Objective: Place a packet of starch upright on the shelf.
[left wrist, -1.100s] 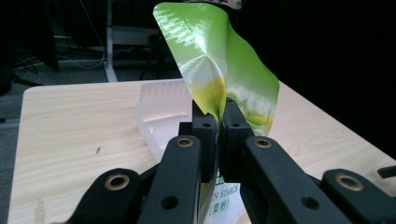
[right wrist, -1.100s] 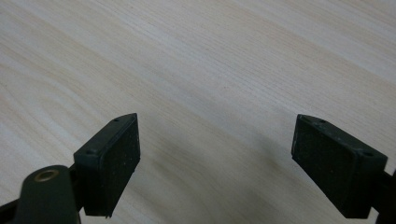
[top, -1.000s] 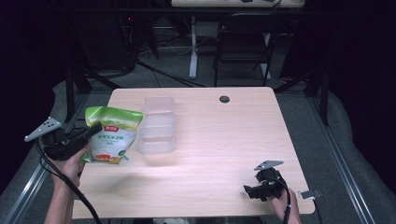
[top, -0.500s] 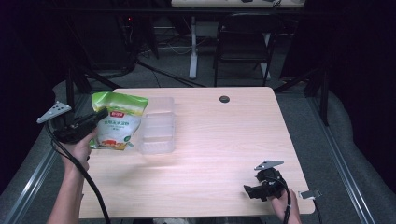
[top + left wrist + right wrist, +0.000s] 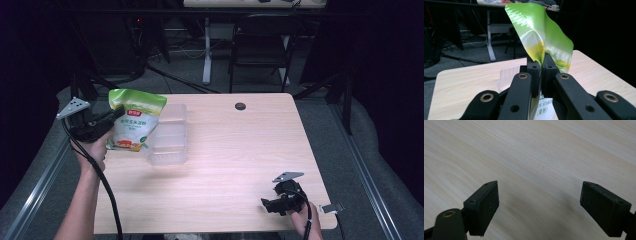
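Green pouch (image 5: pixel 134 120) pinched at one edge by closed left gripper (image 5: pixel 541 65), lifted beside clear container (image 5: pixel 169 134) at table (image 5: pixel 235 150) left; right gripper (image 5: pixel 540 205) wide open, idle near front edge; risk: thin-edge hold slipping, pouch dropping onto container.

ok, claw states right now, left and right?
Left claw: closed on the edge of the green bag, bag lifted beside the clear container.
Right claw: open, holding nothing, low over the table.
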Motion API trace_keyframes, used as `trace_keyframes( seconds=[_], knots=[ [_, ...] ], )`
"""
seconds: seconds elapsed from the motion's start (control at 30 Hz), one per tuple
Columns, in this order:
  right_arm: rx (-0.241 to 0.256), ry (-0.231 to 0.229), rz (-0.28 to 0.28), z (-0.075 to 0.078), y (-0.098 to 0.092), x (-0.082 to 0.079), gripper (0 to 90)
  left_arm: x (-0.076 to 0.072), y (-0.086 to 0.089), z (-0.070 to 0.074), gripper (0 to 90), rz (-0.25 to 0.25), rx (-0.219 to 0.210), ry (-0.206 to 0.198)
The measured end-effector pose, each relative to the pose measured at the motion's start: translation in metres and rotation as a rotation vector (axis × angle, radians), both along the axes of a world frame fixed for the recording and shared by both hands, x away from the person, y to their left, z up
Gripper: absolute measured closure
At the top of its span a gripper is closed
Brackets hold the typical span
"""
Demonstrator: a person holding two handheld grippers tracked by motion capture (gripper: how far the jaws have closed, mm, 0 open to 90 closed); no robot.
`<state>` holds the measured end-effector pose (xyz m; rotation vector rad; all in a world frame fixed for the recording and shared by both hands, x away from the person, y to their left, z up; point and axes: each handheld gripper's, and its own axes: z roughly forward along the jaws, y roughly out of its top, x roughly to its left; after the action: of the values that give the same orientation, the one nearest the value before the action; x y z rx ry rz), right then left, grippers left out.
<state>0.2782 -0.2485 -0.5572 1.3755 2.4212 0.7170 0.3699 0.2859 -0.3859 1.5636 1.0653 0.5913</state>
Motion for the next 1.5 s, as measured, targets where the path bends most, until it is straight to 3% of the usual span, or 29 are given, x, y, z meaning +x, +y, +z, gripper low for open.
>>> trace_keyframes(
  seconds=[0.4,1.03,1.23,1.5],
  knots=[
    [0.000,0.000,0.003,0.001,0.000,0.000,15.0,0.018,-0.014,0.006,87.5,0.026,-0.028,-0.011],
    [0.008,0.009,0.012,0.000,0.002,0.001,15.0,0.034,-0.035,0.004,87.5,0.044,-0.062,-0.018],
    [-0.008,0.014,0.014,0.002,0.000,0.002,15.0,0.047,-0.040,0.001,87.4,0.053,-0.083,-0.020],
    [0.008,0.007,0.006,0.001,-0.001,0.001,15.0,0.066,-0.048,-0.004,87.4,0.057,-0.111,-0.018]
  ],
)
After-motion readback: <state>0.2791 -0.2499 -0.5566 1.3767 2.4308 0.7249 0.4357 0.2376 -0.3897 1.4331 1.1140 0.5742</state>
